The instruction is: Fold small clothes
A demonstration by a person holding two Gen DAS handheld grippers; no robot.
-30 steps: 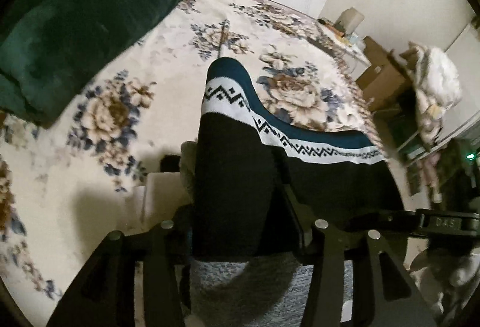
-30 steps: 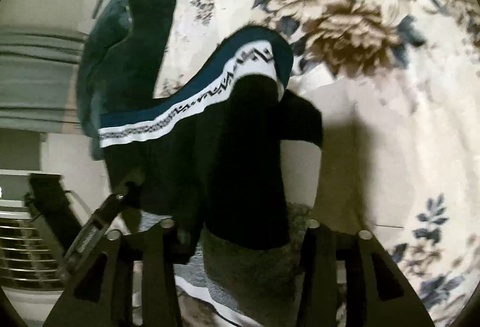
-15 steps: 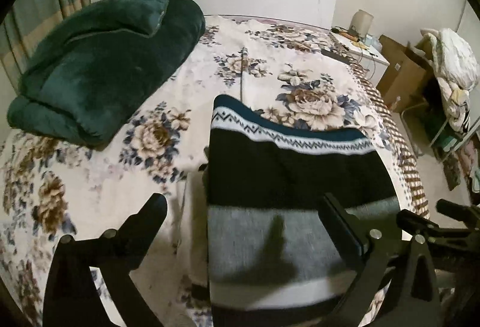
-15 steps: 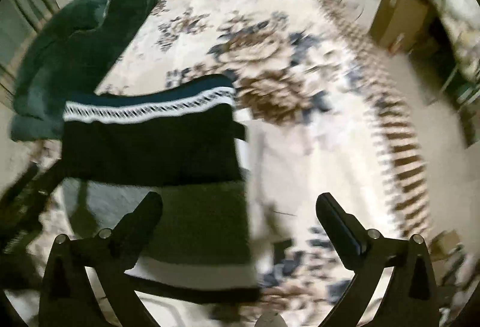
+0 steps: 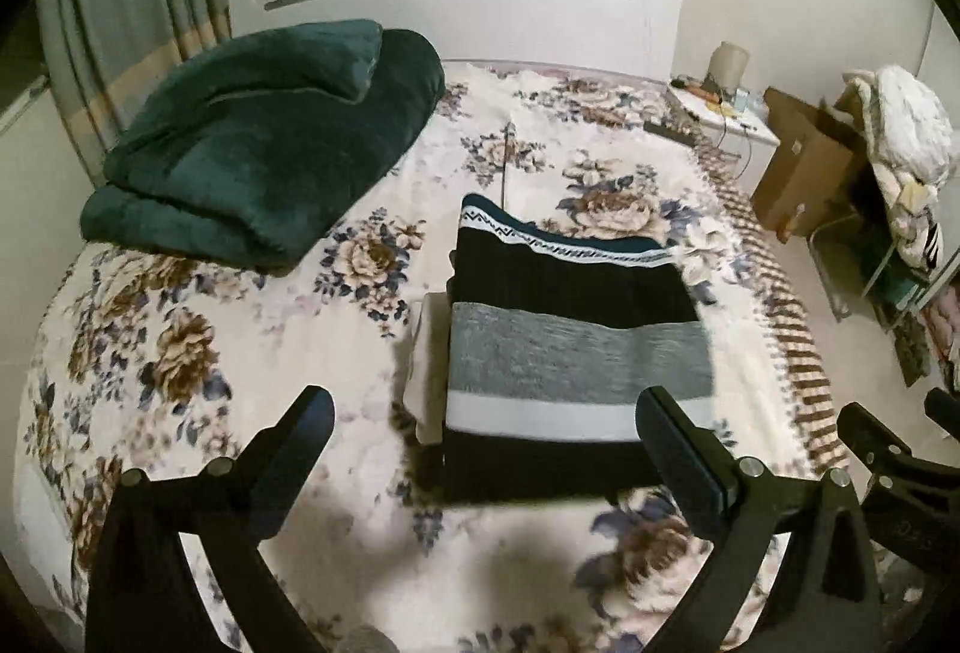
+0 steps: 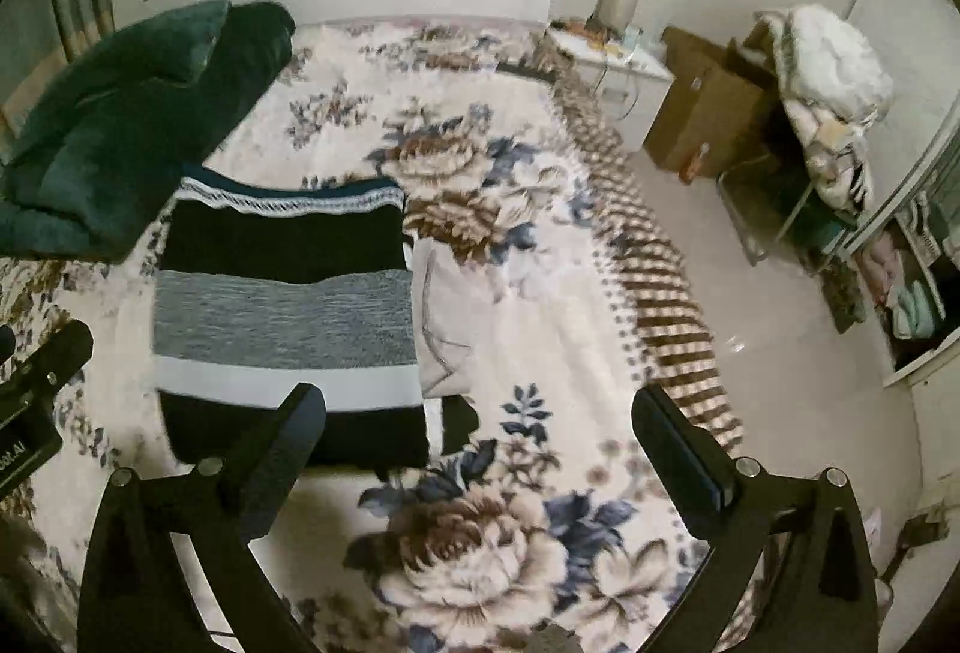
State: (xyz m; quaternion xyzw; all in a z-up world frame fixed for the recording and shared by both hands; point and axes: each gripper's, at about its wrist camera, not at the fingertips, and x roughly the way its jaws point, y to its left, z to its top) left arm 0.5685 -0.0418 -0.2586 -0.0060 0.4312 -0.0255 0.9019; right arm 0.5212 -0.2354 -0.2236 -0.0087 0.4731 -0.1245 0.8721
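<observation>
The left gripper and the right gripper are both held with fingers spread wide and nothing between them, above the bed. One striped knit garment is seen lying folded into a neat rectangle on the floral bedspread, on top of a pale folded item whose edge shows beside it. This piece is judged to be folded and released. Whether more small clothes are left cannot be told. Counted: two grippers, one striped garment, one pale piece beneath, one dark green folded blanket well apart near the headboard.
</observation>
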